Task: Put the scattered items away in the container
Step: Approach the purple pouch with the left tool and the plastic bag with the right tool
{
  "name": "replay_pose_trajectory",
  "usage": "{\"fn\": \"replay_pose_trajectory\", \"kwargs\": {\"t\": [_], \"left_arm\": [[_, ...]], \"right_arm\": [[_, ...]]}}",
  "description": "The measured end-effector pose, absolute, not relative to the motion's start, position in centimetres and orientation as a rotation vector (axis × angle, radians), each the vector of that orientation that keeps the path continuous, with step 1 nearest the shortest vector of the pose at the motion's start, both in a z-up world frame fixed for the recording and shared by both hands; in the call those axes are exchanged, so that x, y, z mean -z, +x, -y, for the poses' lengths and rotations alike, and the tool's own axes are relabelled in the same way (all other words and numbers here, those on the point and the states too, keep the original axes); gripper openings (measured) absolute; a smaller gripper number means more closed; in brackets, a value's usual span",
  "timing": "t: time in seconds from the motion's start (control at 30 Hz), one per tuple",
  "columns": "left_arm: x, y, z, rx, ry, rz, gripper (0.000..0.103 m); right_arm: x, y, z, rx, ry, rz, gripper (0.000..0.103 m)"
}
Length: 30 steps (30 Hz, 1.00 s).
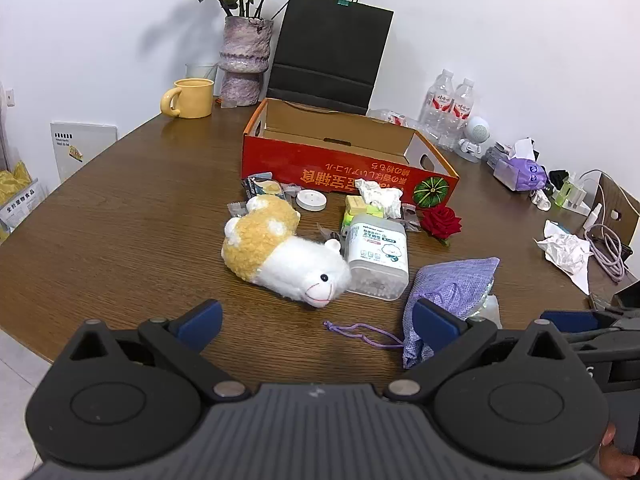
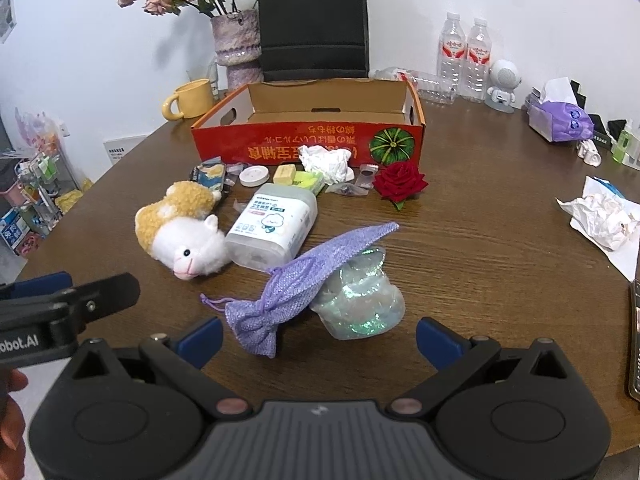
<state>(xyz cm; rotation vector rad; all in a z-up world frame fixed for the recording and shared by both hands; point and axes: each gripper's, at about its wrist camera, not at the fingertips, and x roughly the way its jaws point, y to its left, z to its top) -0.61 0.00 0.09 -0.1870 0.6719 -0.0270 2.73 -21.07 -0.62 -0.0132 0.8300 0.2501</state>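
Open table edge (image 1: 120, 312) before both grippers (image 1: 318, 320)

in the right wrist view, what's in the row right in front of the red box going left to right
snack packet → white round cap → yellow block → crumpled white tissue → small clear packets → red rose
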Motion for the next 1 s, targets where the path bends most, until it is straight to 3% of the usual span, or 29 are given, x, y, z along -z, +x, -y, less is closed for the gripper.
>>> {"fn": "replay_pose_trajectory", "kwargs": {"t": [1.0], "left_arm": [[1.0, 0.5, 0.2, 0.02, -0.177, -0.726, 0.103]], "right_arm": [[1.9, 2.7, 21.2, -0.281, -0.007, -0.826, 0.103]]}}
